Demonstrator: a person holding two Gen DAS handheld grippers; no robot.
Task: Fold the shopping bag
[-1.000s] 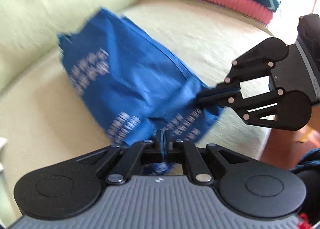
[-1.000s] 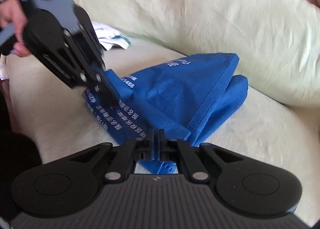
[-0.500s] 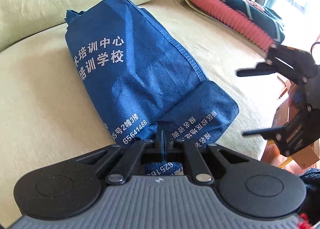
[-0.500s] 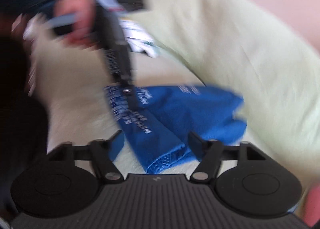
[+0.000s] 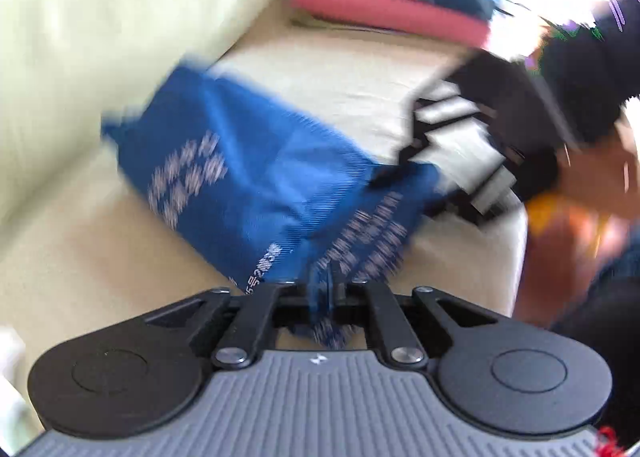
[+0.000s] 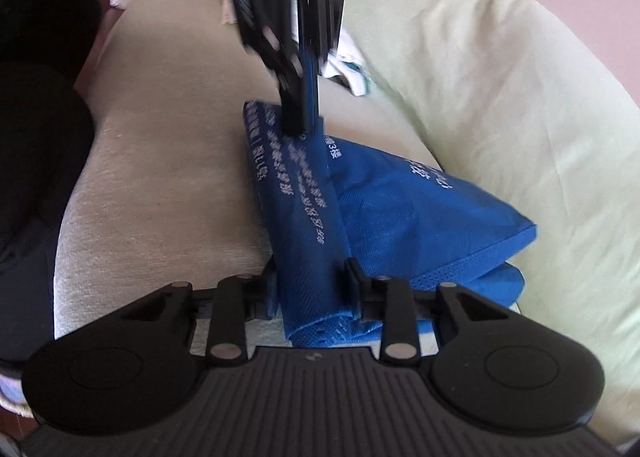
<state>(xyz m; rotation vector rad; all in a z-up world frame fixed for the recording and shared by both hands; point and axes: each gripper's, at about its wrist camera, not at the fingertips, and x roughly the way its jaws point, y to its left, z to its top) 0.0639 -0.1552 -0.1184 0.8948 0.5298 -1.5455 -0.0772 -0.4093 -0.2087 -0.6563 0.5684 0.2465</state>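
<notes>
The blue shopping bag [image 5: 248, 185] with white print lies partly folded on the cream sofa seat [image 5: 80, 241]. At the bottom of the blurred left wrist view my left gripper [image 5: 329, 289] is shut on one end of it. In the right wrist view that end of the bag [image 6: 400, 209] is held slightly raised by the left gripper [image 6: 298, 125]. My right gripper [image 6: 312, 289] has its fingers half closed around the rolled near end, touching the fabric on both sides. From the left wrist view the right gripper [image 5: 394, 173] sits at the bag's far corner.
A pale green back cushion [image 6: 480, 77] rises right behind the bag. Folded pink and teal blankets [image 5: 380, 13] are stacked at the sofa's far end. A white cloth [image 6: 352, 73] lies by the cushion. The person's dark clothing [image 6: 36, 117] fills the left edge.
The right gripper, open half a second ago, has come down and narrowed around the bag's near end. The left gripper stayed shut on the bag and moved; its view is blurred.
</notes>
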